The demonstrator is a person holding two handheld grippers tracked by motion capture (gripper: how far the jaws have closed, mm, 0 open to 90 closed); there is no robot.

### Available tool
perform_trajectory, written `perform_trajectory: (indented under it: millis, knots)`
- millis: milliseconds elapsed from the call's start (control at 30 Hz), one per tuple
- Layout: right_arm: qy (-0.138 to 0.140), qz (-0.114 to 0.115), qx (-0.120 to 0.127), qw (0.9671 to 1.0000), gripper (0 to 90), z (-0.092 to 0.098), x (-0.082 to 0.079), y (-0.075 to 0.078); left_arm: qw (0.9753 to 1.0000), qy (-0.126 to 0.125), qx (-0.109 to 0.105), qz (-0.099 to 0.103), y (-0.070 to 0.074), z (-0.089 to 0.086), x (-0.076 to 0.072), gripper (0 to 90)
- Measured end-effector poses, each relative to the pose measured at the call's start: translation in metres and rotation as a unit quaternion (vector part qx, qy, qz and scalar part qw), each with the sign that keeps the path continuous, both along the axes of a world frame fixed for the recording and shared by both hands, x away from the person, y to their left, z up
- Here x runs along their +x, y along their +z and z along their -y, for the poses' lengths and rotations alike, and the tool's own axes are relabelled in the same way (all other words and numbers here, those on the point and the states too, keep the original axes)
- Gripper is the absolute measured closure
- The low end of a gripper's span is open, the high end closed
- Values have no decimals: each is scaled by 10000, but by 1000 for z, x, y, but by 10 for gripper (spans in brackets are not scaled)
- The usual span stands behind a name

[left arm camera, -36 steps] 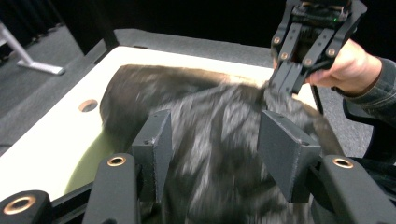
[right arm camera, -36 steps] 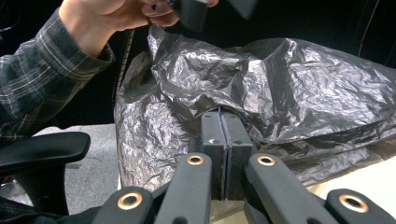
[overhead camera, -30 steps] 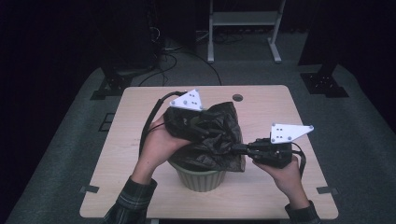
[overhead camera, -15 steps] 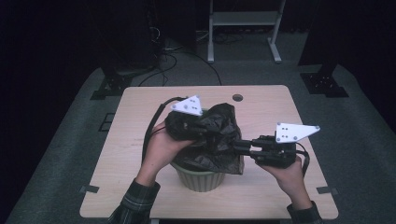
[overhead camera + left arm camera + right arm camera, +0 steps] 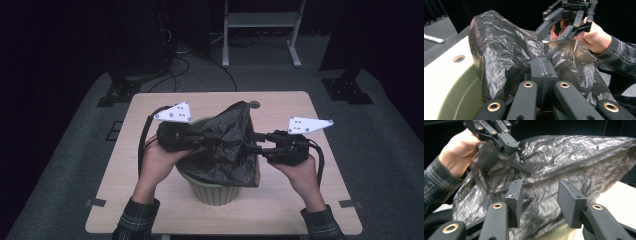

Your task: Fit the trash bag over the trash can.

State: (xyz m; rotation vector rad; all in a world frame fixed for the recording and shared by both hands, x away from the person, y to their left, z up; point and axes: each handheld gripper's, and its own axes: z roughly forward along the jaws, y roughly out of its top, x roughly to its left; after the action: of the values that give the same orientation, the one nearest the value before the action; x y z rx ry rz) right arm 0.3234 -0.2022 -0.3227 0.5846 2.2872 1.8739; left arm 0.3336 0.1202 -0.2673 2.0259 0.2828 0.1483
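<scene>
Now: crumpled black plastic bin bag held over the pale green round plastic bin, centre of the high view, on the light wooden desk.
Left gripper, frame left: fingers pressed together, clamped on a fold of the bag. Right gripper, frame right: fingers spread wide, bag film in the gap and behind it, no grip visible. Bag drapes over the bin's near rim.

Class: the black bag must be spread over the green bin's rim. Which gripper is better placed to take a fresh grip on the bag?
Right gripper, probably: its jaws stand open beside the black bag, while the left gripper is shut on the bag above the green bin.
</scene>
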Motion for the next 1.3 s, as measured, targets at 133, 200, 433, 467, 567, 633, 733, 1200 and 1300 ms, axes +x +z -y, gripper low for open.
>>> perform_trajectory:
  millis: [133,200,433,467,567,633,733,1200,1300]
  knots:
    - [112,-163,10,9998,504,-7,4,-1,10000,-36,-41,-26,-1,0,0,900]
    - [149,-209,46,9997,494,-9,5,-2,10000,-34,-32,-2,-1,0,-1,899]
    - [220,-47,-58,9997,788,-15,5,-3,10000,-47,-42,-10,-1,1,-2,900]
    - [218,28,-110,9997,843,-16,4,-3,10000,-41,-51,-1,-1,0,-2,900]
    - [202,226,-181,9994,900,-15,0,-1,9999,61,-81,58,0,-6,-1,900]
    - [138,280,-244,9992,900,-11,-3,0,9997,161,-149,83,0,-14,-1,900]
    - [58,329,-285,9990,900,-4,-7,1,9991,328,-262,104,0,-30,-2,900]
    - [10,304,-472,9984,900,17,-23,-10,9943,919,-541,8,-25,-91,-17,897]
    - [8,321,-455,9984,900,16,-23,-9,9949,861,-525,4,-25,-89,-18,897]
